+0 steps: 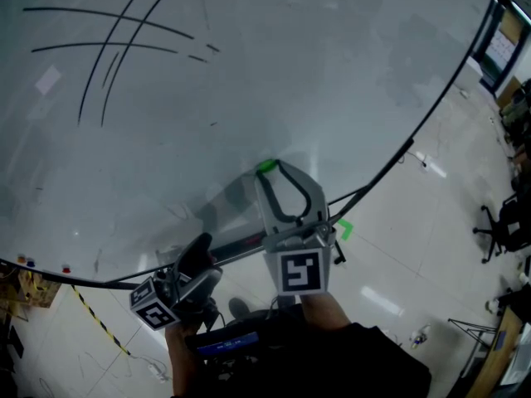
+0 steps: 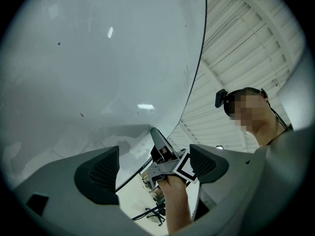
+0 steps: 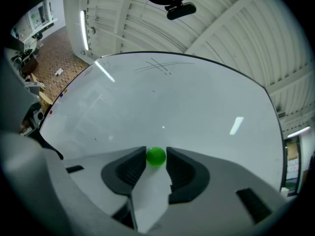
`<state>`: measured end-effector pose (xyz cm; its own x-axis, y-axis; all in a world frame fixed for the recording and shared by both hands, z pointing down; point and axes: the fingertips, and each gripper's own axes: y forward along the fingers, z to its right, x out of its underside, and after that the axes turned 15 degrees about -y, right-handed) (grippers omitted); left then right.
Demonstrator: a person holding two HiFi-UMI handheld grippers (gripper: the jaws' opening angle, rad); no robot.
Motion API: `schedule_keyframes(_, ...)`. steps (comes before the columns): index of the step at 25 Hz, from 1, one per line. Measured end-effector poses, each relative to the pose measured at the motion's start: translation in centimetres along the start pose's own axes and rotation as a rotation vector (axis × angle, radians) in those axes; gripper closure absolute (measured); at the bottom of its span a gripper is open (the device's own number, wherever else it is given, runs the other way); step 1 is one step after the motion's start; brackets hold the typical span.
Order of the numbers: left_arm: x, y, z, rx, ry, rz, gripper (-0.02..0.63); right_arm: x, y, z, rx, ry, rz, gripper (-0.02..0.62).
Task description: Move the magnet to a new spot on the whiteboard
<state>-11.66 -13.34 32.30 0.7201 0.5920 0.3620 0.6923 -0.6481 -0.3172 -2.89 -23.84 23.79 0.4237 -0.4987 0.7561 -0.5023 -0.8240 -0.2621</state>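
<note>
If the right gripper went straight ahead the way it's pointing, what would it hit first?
The green magnet at its jaw tips, then probably the whiteboard right behind it.

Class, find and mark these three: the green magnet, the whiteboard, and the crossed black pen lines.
green magnet (image 3: 156, 156): right gripper view, its round front.
whiteboard (image 1: 332, 73): head view, a bare patch.
crossed black pen lines (image 1: 124, 18): head view, where two cross.

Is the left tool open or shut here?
Open. In the left gripper view the left tool has its jaws wide apart, nothing gripped between them.
</note>
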Motion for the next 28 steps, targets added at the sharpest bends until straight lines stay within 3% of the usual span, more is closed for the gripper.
schedule_keyframes(4,0.1,0.0,-0.1,-0.01,0.002,-0.003,0.166,-0.3,-0.7,0.3,-0.036,0.019,0.018,0.44)
schedule_keyframes(8,0.1,0.2,0.1,-0.001,0.002,0.0,0.166,1.9,-2.1,0.0,-0.11,0.223,-0.043,0.44)
schedule_keyframes(15,1.0,1.3,0.2,-0.014,0.004,-0.009,0.166,2.3,-3.8,1.3,-0.206,0.449,0.078,0.442)
schedule_keyframes(20,2.5,1.8,-0.5,-0.043,0.051,-0.007,0.166,2.8,-5.5,2.2,-0.284,0.58,0.151,0.443)
schedule_keyframes(28,5.8,2.0,0.1,-0.103,0.061,0.104,0.166,4.0,-8.1,2.4,-0.41,0.698,0.21,0.448)
